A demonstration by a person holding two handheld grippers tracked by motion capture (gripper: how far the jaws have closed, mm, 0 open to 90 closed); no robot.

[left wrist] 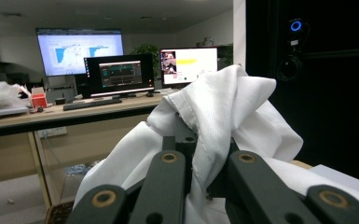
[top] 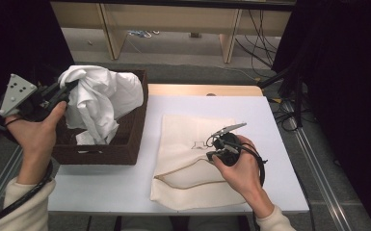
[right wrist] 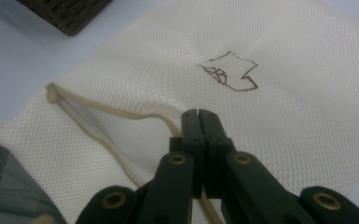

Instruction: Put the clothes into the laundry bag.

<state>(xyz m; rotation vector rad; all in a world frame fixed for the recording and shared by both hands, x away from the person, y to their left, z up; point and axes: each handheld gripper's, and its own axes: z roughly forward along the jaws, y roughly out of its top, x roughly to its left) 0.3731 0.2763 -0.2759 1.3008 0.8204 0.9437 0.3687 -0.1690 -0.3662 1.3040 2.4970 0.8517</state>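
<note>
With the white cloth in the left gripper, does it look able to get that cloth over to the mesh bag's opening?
Probably yes. The left gripper is shut on the white cloth, lifted above the basket. The mesh bag lies just beside it, and the right gripper pinches its opening edge, with bare table between.

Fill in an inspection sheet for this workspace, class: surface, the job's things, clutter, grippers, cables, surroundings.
Surface: white table, with a wooden strip along its far edge.
Job's things: white garment lifted partly out of the dark woven basket; cream mesh laundry bag lying flat, its zip opening gaping along the near side.
Clutter: nothing seen.
Grippers: left gripper shut on the white garment above the basket; right gripper shut at the mesh laundry bag's opening edge, pinching it.
Cables: a black cable runs along the left forearm, another loops round the right hand; loose cables on the floor beyond the table.
Surroundings: wooden desks, monitors, dark curtains.
</note>
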